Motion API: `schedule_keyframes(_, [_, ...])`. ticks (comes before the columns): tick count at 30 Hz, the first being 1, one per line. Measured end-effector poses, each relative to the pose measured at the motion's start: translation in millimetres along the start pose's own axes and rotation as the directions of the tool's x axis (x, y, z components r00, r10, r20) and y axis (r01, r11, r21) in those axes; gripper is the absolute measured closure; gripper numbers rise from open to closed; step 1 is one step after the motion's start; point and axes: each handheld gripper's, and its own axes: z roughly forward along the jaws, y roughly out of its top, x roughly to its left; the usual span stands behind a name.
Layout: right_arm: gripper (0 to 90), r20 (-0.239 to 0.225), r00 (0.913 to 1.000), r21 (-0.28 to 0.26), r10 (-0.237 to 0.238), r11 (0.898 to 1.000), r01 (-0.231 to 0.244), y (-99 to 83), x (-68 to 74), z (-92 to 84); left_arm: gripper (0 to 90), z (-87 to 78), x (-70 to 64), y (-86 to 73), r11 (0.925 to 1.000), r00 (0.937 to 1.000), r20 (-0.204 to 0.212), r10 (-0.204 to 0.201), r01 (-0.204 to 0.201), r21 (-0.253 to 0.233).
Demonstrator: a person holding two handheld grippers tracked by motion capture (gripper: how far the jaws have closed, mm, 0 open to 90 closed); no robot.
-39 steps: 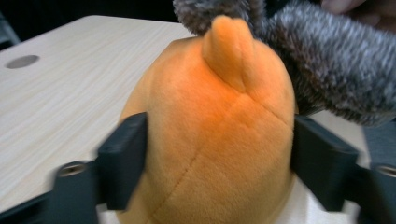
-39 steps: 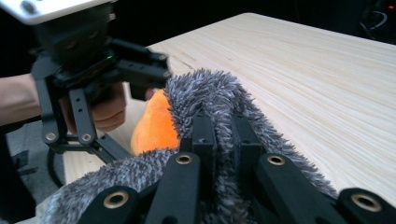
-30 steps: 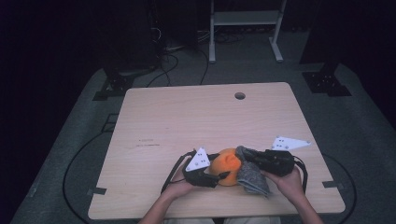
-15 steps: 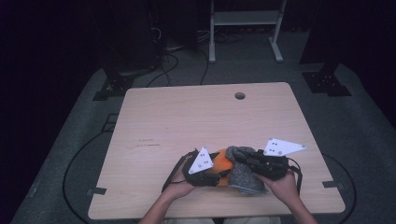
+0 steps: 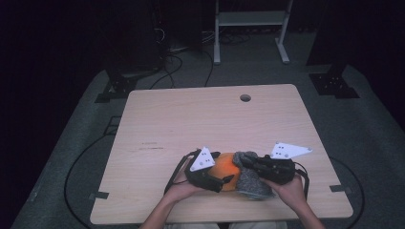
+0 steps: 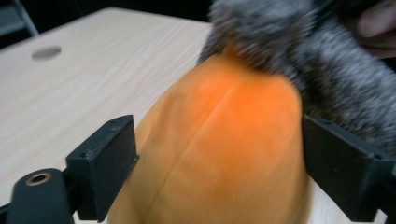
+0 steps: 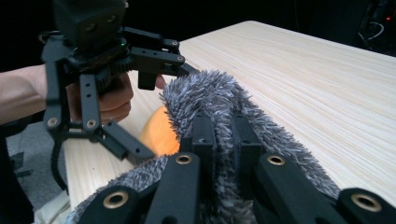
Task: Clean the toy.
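A soft orange object (image 5: 227, 168) lies near the table's front edge, partly covered by grey fuzzy fabric (image 5: 250, 183). My left gripper (image 5: 220, 168) comes in from the left. Its jaws have just been opening and now stand wide on either side of the orange object (image 6: 224, 140), with the grey fabric (image 6: 289, 51) draped over its far end. My right gripper (image 5: 243, 164) is on the right. In the right gripper view that gripper (image 7: 223, 135) is shut on a fold of the grey fabric (image 7: 210, 98), with the orange object (image 7: 159, 133) and the left gripper (image 7: 149, 105) beyond.
The wooden table (image 5: 205, 119) has a small round hole (image 5: 245, 98) near its far edge. Dark floor with cables surrounds it, and a metal stand (image 5: 248, 19) is behind. Both hands rest at the front edge.
The left gripper's jaws have spread wider around the orange object. The right gripper, still holding the grey fabric, has shifted slightly to the left and lifted a little.
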Motion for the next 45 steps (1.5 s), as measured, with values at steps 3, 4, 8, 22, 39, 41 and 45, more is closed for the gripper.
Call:
schedule_keyframes(3, [82.2,0.018,0.9998,0.009,0.006,1.000,-0.006,-2.1,-4.3,0.4,17.5,0.1,-1.1,-1.6,0.9999,0.9997,0.021,0.010,-0.010,-0.008])
schedule_keyframes(4, [82.2,0.022,0.9997,0.013,0.013,1.000,-0.013,-3.3,-7.3,0.6,19.6,-0.5,-1.7,-1.6,0.9998,0.9993,0.032,0.017,-0.017,-0.008])
schedule_keyframes(8, [82.2,0.059,0.9974,0.024,0.041,0.999,-0.042,-9.8,-18.7,-3.4,23.7,-6.2,-0.1,-2.7,0.9990,0.9932,0.111,0.034,-0.031,-0.032])
schedule_keyframes(22, [82.2,0.027,0.9995,-0.011,0.015,1.000,-0.014,7.8,-8.4,-15.5,34.3,2.8,-2.2,-8.6,0.9996,0.9993,0.030,0.022,-0.022,0.014])
schedule_keyframes(39, [82.2,0.037,0.9993,0.064,0.010,0.998,-0.012,-10.0,-16.5,-7.4,20.0,7.4,5.0,-19.5,0.9995,0.9942,0.106,-0.016,0.013,0.028])
schedule_keyframes(41, [82.2,0.061,0.9981,0.063,0.013,0.998,-0.017,-10.9,-19.3,-10.0,24.5,7.0,4.5,-18.4,0.9996,0.9953,0.095,-0.016,0.014,0.026])
schedule_keyframes(45, [82.2,0.108,0.9934,0.068,0.040,0.997,-0.047,-16.5,-31.1,-16.3,27.6,6.4,2.6,-17.1,0.9999,0.9963,0.086,-0.007,0.006,0.015])
